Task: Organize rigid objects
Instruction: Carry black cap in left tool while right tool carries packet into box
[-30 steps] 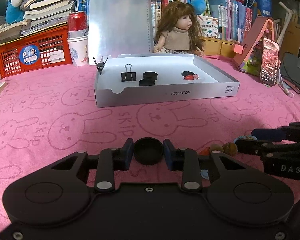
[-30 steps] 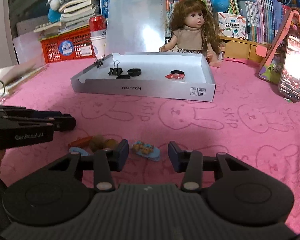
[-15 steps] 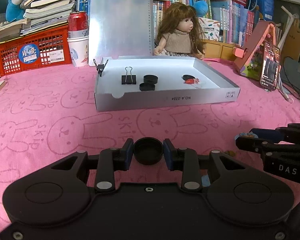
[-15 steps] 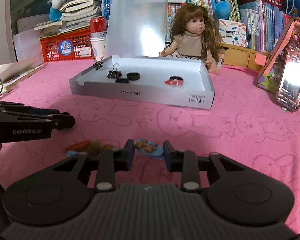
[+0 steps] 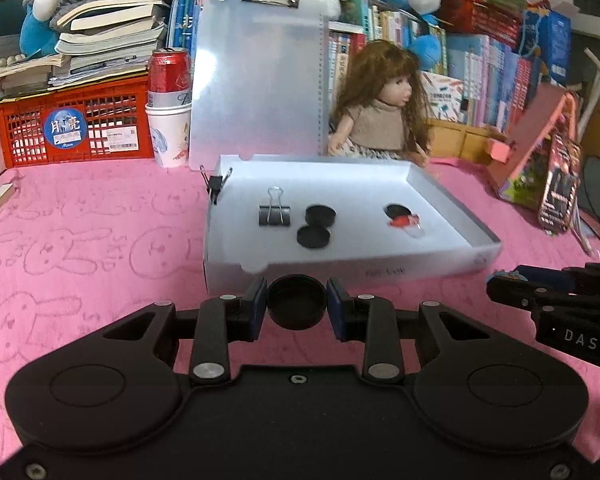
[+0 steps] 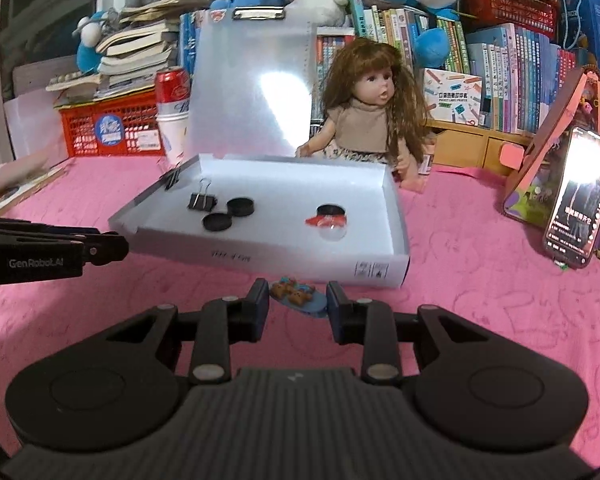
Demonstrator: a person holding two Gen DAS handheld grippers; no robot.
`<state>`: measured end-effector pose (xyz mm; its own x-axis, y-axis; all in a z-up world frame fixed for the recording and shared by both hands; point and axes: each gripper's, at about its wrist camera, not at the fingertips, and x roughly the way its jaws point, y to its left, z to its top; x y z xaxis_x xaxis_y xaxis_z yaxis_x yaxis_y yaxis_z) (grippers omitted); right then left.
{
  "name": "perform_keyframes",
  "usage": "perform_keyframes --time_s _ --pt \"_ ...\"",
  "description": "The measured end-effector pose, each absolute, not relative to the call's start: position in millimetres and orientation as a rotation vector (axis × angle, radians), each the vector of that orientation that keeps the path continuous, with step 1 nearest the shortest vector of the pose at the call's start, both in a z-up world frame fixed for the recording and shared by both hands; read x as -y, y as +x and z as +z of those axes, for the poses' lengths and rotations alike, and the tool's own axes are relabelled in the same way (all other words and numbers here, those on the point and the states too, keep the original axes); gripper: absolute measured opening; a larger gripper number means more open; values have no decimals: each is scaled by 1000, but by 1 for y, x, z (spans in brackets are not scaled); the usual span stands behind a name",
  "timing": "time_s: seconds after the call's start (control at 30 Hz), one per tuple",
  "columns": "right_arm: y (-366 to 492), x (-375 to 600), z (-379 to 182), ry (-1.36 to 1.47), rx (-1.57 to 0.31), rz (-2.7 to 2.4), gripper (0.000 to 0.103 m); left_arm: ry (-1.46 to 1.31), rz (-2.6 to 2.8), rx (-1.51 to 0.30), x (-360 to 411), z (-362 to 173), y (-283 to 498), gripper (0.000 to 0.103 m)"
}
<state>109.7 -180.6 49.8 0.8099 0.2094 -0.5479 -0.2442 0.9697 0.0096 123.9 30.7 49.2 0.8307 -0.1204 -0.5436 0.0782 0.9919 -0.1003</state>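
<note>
Black plastic fills the left wrist view: the left gripper (image 5: pixel 297 306) is closed on a round cap (image 5: pixel 297 306), pads pressing its rim on either side, held clear of the pink cloth (image 5: pixel 80 232) just short of the white box (image 5: pixel 440 268). Inside the box lie a binder clip (image 5: pixel 275 213), two more caps (image 5: pixel 320 215) and a red piece (image 5: pixel 403 220). The cap looks light, stiff and smooth; a squeeze across the rim suits it, though it could slip if the pads ease.

From the right wrist view, the right gripper (image 6: pixel 298 298) has narrowed its jaws around a blue clip (image 6: pixel 298 298) topped with small brown bears, lifted in front of the box wall (image 6: pixel 260 258). Its left end seems to meet the pad, but the right end stops short, so whether it is truly pinched is hard to tell. It looks light, thin and rigid, its bears perhaps fragile; gripping the flat edges seems safest.
</note>
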Motion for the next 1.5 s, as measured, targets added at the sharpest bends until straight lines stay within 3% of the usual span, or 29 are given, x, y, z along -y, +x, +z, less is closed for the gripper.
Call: perform_keyframes --time_s 0.43,0.87,1.5 --pt "169 188 57 -56 -586 188 36 -101 -67 -590 -32 58 182 31" --pt "229 196 38 47 -752 213 36 -113 -26 -708 -36 35 246 31" --pt "257 186 16 13 -793 177 36 -77 -1 -720 -30 14 267 31"
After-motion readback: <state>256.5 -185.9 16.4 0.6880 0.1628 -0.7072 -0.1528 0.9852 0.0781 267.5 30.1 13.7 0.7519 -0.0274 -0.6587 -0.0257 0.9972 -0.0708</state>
